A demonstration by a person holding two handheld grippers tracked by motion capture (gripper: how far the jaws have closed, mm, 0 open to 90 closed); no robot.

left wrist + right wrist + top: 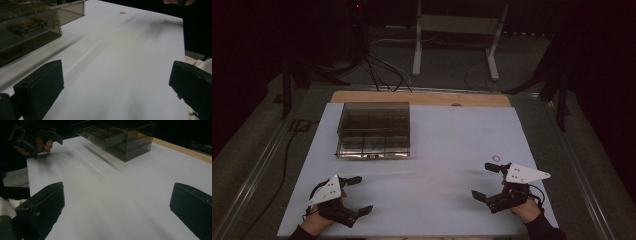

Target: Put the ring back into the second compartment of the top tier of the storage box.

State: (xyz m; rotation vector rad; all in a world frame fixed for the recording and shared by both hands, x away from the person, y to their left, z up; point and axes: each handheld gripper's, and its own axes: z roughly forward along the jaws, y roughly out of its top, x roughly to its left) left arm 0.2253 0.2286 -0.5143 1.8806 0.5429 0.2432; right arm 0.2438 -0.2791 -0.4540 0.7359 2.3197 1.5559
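Observation:
A smoky transparent drawer box [373,131] stands at the back left of the white table sheet [447,135], with metal parts dimly visible inside [27,27]. A tiny red ring [496,158] lies flat on the sheet at the right, seen far off as a ring [122,12] in the left gripper view. My left gripper [362,194] rests open near the front left edge, jaws wide with bare sheet between them [116,87]. My right gripper [482,181] is open at the front right, just in front of the ring, with nothing between its jaws [116,207].
The box [125,140] sits near the table's wooden back edge [422,97]. The other hand [42,145] with its gripper shows far left in the right gripper view. A white frame stand [457,30] and cables [382,70] are on the floor behind.

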